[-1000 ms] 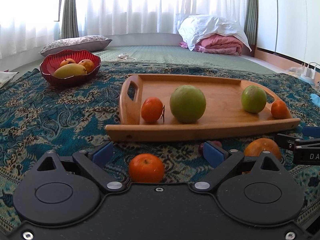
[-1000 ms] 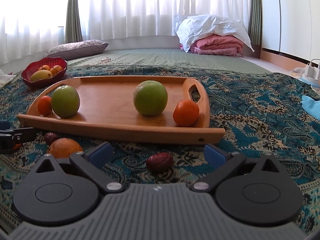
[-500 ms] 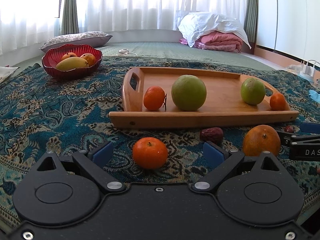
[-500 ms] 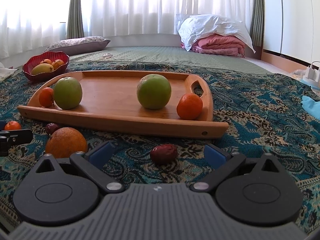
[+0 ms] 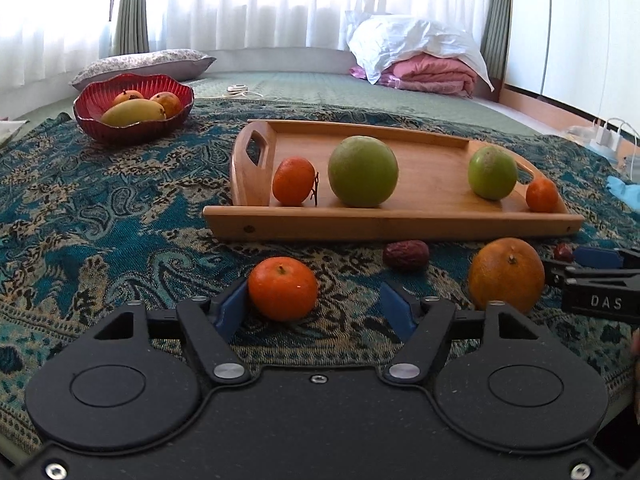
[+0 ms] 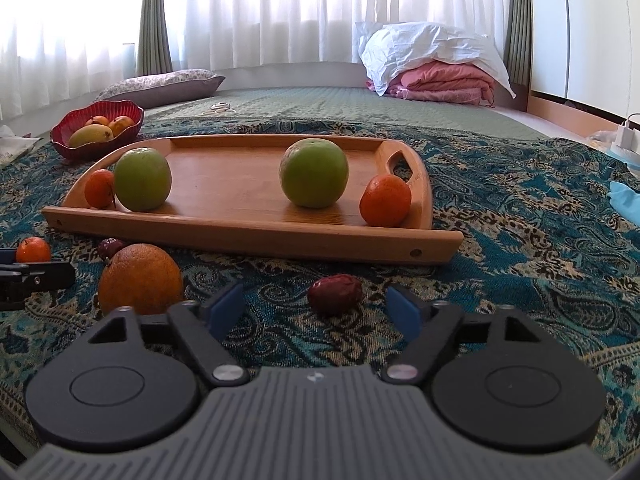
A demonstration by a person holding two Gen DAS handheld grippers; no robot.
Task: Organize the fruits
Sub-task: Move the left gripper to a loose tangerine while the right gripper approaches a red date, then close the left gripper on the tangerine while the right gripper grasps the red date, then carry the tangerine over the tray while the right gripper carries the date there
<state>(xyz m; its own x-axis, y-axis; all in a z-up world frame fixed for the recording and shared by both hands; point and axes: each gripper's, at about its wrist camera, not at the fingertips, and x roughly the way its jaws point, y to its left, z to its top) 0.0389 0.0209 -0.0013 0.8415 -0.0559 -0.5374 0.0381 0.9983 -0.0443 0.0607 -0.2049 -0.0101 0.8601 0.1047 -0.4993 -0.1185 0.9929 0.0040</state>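
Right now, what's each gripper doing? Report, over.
Left gripper closing around small tangerine. Right gripper closing around red date. Neither pinched yet. Big orange sits between them.

Both the left gripper (image 5: 314, 306) and right gripper (image 6: 316, 306) point downward, jaws closing, not yet clamped.

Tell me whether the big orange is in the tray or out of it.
Out. The big orange sits on the patterned cloth, in front of the wooden tray's near rim.
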